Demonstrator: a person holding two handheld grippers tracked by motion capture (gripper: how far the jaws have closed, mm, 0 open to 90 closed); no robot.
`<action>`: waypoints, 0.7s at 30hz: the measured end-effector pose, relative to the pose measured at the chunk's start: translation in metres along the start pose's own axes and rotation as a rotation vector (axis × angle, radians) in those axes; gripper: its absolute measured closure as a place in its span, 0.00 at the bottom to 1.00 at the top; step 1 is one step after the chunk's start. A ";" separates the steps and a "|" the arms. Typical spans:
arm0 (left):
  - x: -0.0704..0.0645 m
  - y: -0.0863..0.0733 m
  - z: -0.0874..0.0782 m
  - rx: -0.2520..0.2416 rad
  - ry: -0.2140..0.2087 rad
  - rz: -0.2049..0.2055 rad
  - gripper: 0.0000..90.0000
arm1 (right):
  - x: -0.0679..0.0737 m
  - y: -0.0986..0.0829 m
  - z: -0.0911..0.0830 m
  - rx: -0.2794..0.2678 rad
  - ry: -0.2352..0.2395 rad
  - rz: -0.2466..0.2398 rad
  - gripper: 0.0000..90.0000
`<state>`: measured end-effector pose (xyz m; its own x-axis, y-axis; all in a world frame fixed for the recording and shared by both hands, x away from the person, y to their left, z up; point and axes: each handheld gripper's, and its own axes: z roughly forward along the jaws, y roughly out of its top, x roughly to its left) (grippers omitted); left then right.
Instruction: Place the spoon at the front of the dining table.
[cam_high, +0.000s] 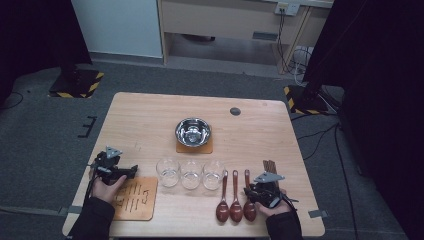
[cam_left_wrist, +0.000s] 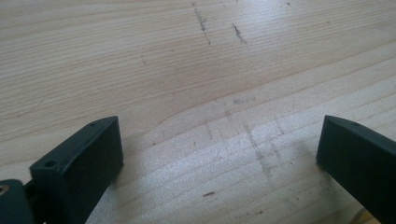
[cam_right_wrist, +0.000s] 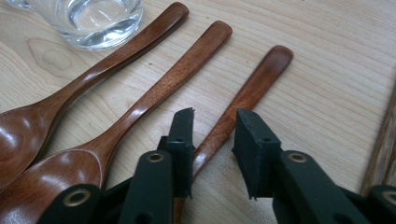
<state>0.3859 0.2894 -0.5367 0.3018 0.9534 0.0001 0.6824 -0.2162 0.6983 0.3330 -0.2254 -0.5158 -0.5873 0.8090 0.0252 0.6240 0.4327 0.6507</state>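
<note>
Wooden spoon (cam_right_wrist: 252, 91) lay between my right gripper's (cam_right_wrist: 212, 126) parted jaws, left gripper (cam_left_wrist: 219, 140) wide apart over bare surface (cam_left_wrist: 187, 70).

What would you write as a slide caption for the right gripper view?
Black tongs, slightly parted, straddle the handle of the rightmost wooden spoon of three beside a glass.

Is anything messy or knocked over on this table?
Nothing stands out. The three glasses stand upright in a row, the three wooden spoons lie side by side, and the metal bowl sits on its mat. The right claw straddles the nearest spoon's handle. The tabletop only shows scuffs.
</note>
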 end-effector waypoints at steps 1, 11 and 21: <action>0.000 0.000 0.000 0.000 0.000 0.000 0.00 | -0.001 0.000 0.000 0.003 0.000 -0.003 0.78; 0.000 0.000 0.000 0.000 0.000 0.000 0.00 | -0.007 -0.002 -0.003 0.007 -0.020 -0.005 0.86; 0.000 0.000 0.000 0.000 0.000 0.000 0.00 | -0.009 -0.003 -0.005 0.001 -0.014 -0.001 0.83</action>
<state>0.3859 0.2894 -0.5367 0.3018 0.9534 0.0000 0.6823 -0.2160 0.6984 0.3340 -0.2356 -0.5144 -0.5805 0.8142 0.0135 0.6236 0.4338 0.6503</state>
